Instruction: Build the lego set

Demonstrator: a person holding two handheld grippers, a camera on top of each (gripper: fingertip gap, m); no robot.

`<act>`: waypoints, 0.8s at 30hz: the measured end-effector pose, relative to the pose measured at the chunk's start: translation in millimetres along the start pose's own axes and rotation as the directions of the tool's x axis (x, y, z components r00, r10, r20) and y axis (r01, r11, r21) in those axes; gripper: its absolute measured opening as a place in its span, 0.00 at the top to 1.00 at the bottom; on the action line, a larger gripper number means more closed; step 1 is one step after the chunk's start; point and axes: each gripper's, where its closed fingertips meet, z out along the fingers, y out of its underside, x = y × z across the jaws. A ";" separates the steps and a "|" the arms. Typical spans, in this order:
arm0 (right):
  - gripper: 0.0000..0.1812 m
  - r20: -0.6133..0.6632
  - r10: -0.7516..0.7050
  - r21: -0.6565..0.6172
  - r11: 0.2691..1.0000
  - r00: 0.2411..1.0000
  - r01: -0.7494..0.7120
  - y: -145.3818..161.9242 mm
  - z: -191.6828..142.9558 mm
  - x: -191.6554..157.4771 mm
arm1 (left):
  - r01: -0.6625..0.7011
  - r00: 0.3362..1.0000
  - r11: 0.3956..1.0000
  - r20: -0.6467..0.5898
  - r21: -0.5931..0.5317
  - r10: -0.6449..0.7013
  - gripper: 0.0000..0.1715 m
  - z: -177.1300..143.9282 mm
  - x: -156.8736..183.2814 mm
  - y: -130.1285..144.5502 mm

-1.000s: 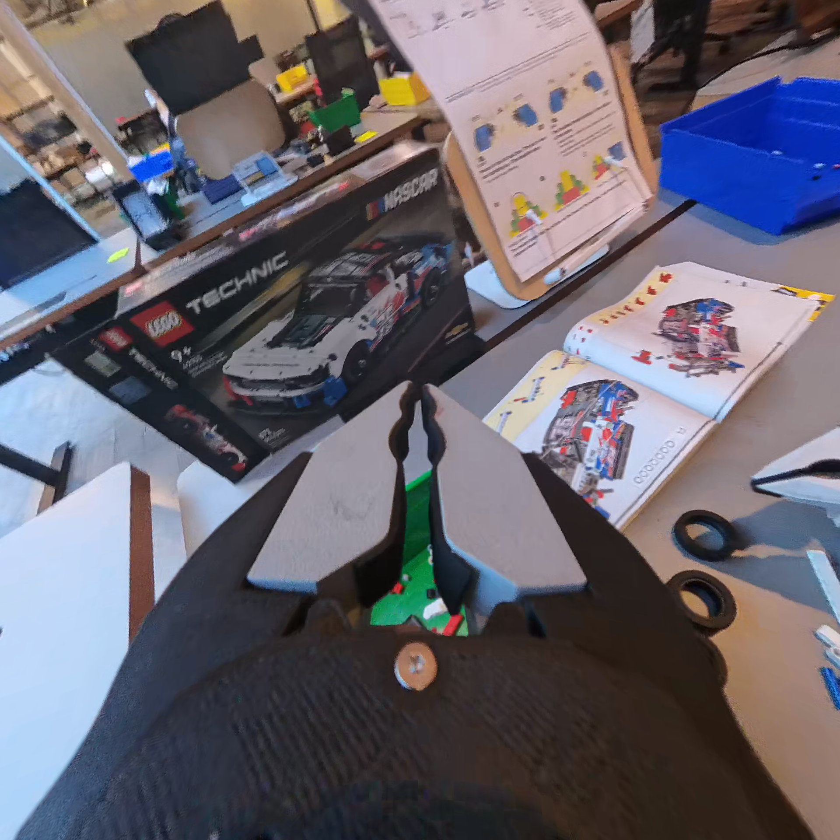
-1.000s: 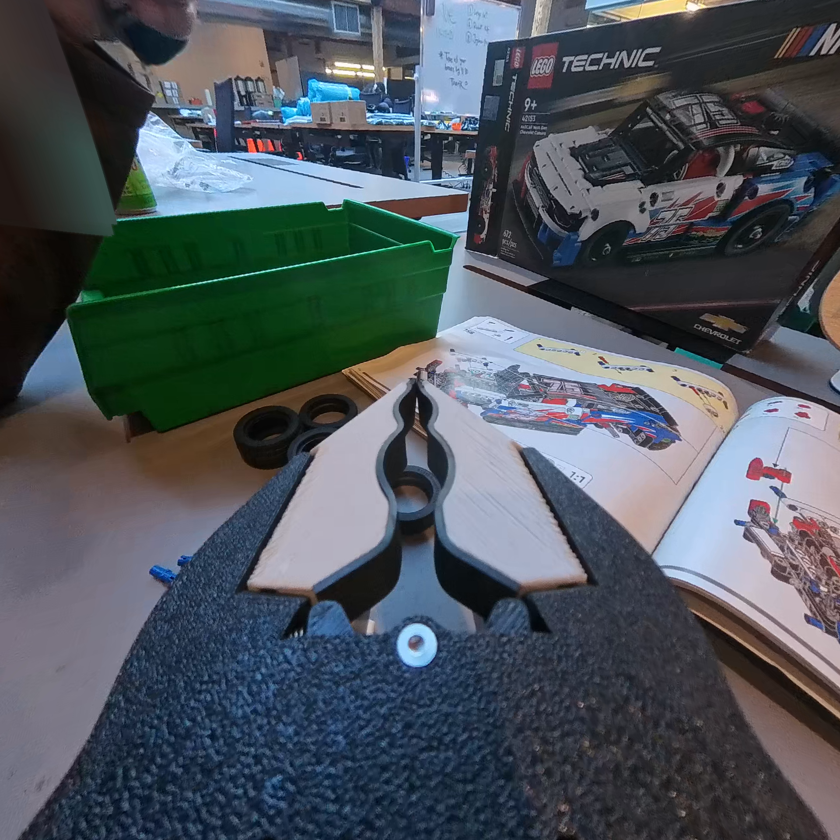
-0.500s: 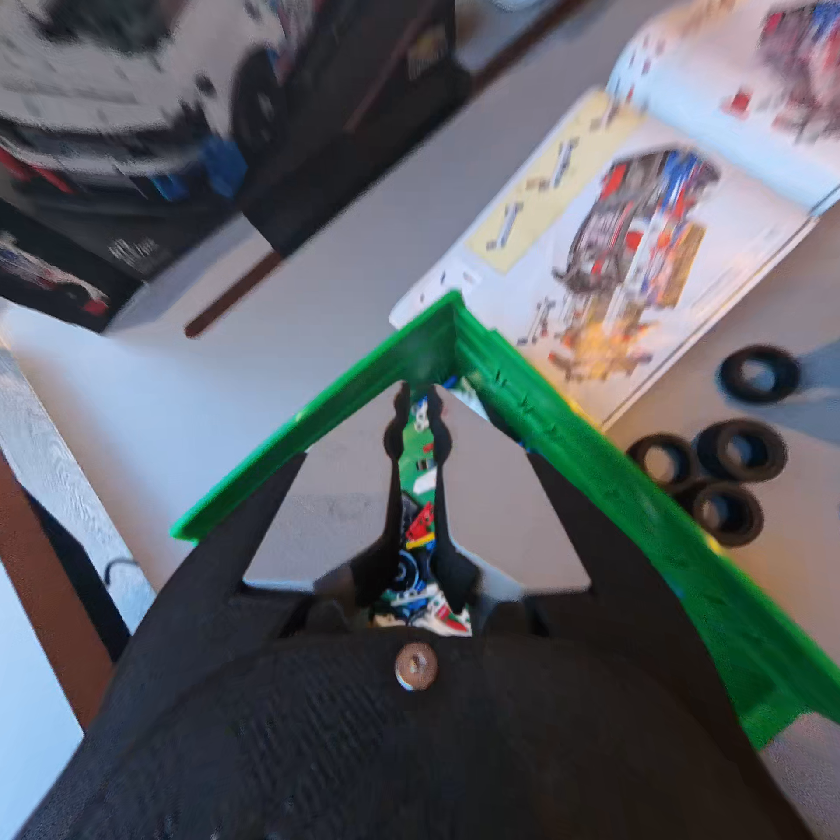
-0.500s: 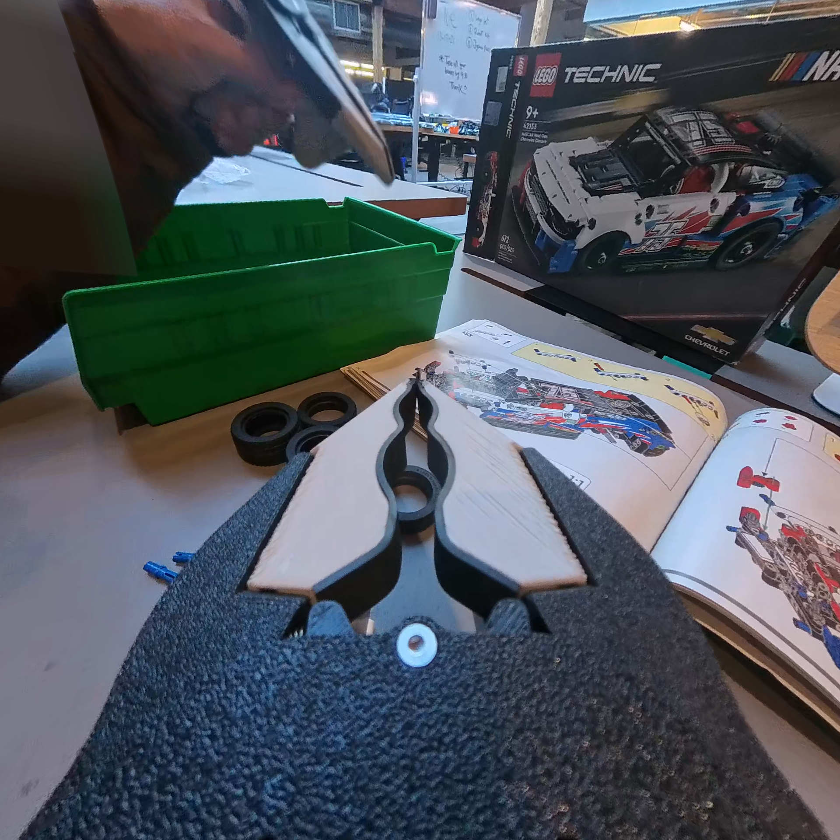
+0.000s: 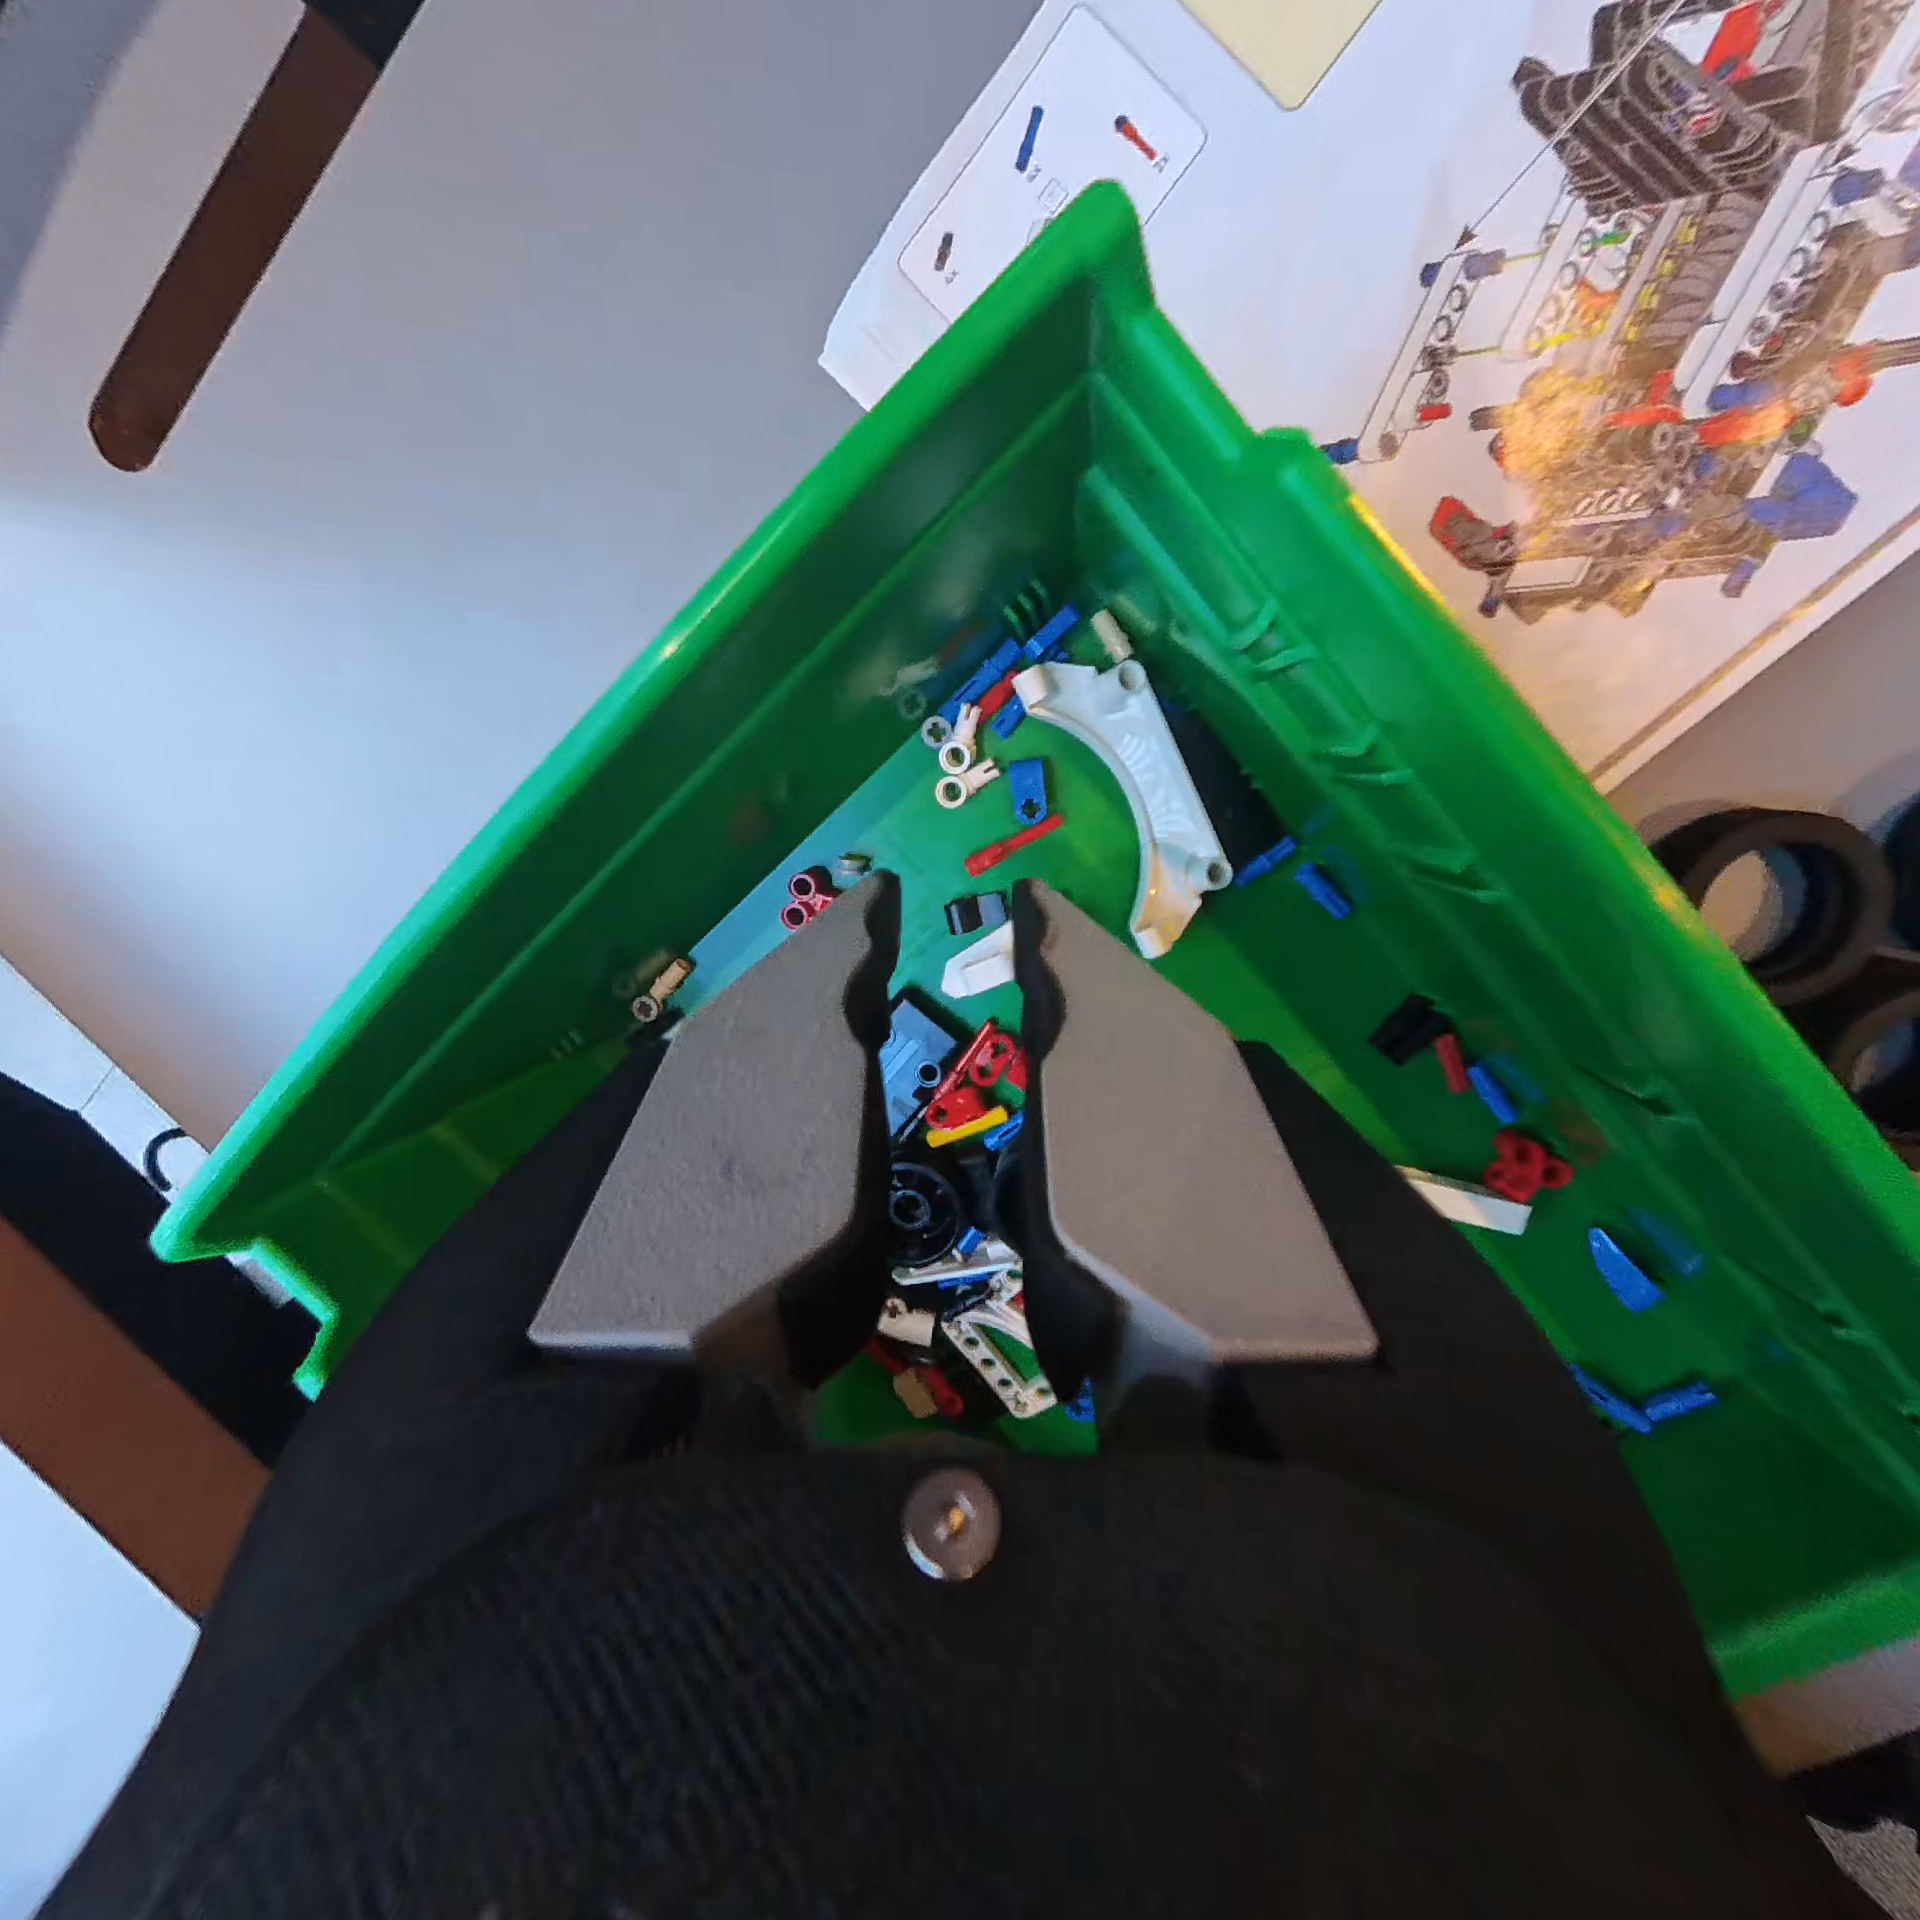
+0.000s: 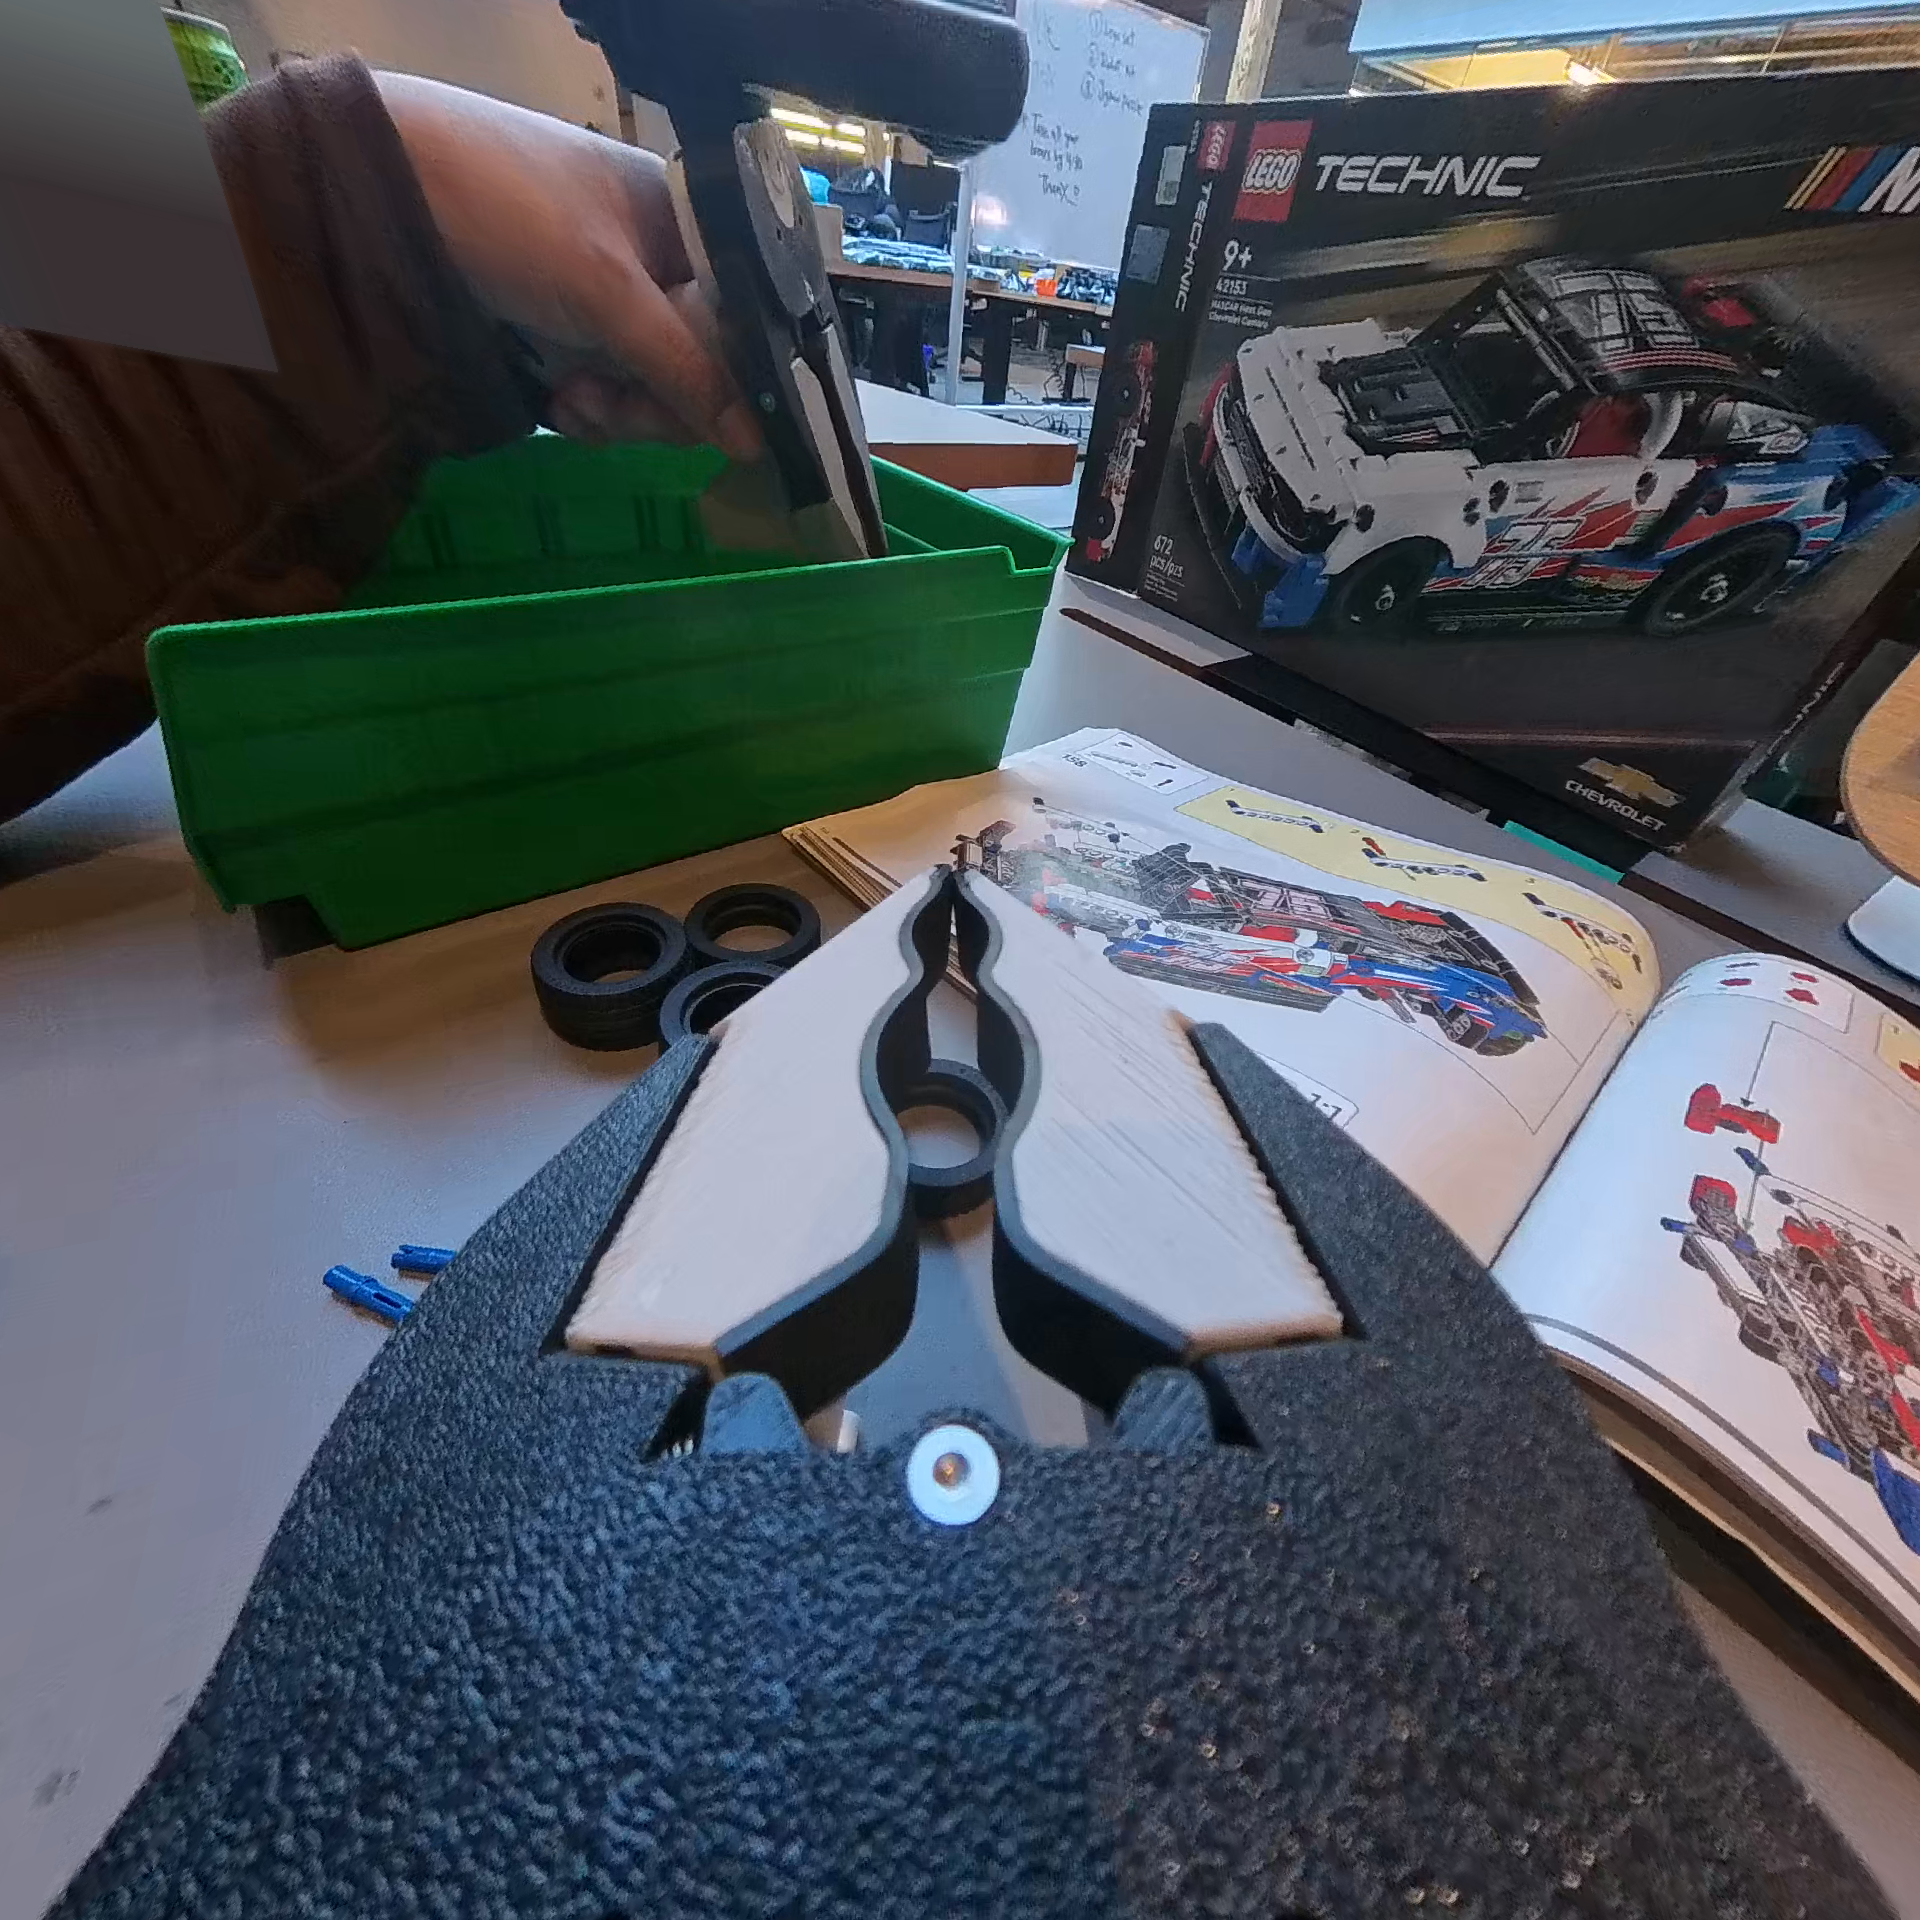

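My left gripper is open a little and points down into the green bin of loose Lego pieces. A small black piece lies between its tips, and a white curved piece lies just beyond. In the right wrist view a hand holds it with its fingers dipping behind the bin wall. My right gripper is shut and empty, low over the table. Through the gap between its fingers I see a black tyre on the table.
Three more tyres sit by the bin's near wall, also in the left wrist view. The open instruction book lies right of the bin, with the set's box standing behind it. Two blue pins lie at my left. Spacing between my two grippers at the tips: around 25 cm.
My left gripper has swung from facing the box to pointing down into the green bin, moved lower, and opened slightly. The right gripper has hardly moved.
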 end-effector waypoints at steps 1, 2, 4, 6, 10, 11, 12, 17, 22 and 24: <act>1.00 0.001 0.001 0.000 1.000 1.000 -0.001 0.0 -0.1 0.0 | -0.002 1.000 1.000 0.004 -0.004 0.002 0.89 0.5 -0.7 0.7; 1.00 0.002 0.002 0.001 1.000 1.000 -0.002 -0.2 -0.1 0.0 | -0.002 1.000 1.000 0.006 -0.011 0.002 0.88 1.5 -1.3 1.9; 1.00 0.003 0.003 0.001 1.000 1.000 -0.003 -0.2 -0.2 -0.2 | 0.005 1.000 1.000 0.002 -0.028 -0.005 0.87 4.3 -1.8 4.8; 1.00 0.004 0.004 0.001 1.000 1.000 -0.004 -0.1 -0.1 -0.3 | 0.005 1.000 0.999 0.005 -0.045 -0.005 0.87 7.4 -2.7 7.4; 1.00 0.006 0.004 0.002 1.000 1.000 -0.004 -0.2 -0.2 -0.5 | -0.002 1.000 0.998 0.005 -0.060 0.002 0.90 13.8 -1.5 7.3; 1.00 0.006 0.004 0.002 1.000 1.000 -0.004 -0.1 -0.2 -0.6 | -0.007 1.000 0.998 -0.001 -0.064 0.007 0.91 16.7 -0.1 7.2; 1.00 0.007 0.004 0.001 1.000 1.000 -0.004 -0.1 -0.2 -0.8 | -0.009 1.000 0.998 -0.012 -0.069 0.008 0.93 20.4 1.8 7.5; 1.00 0.008 0.000 0.000 1.000 1.000 0.000 0.0 0.0 -1.4 | 0.005 0.997 0.993 -0.074 -0.114 -0.013 0.96 39.4 9.0 12.7; 1.00 0.009 0.000 -0.008 1.000 1.000 0.000 0.9 0.9 -1.6 | 0.010 0.994 0.995 -0.108 -0.097 -0.021 0.94 44.2 11.1 10.9; 1.00 0.009 -0.002 -0.010 1.000 1.000 0.002 1.2 1.1 -1.9 | 0.006 0.993 0.995 -0.117 -0.097 -0.017 0.93 47.7 11.2 12.2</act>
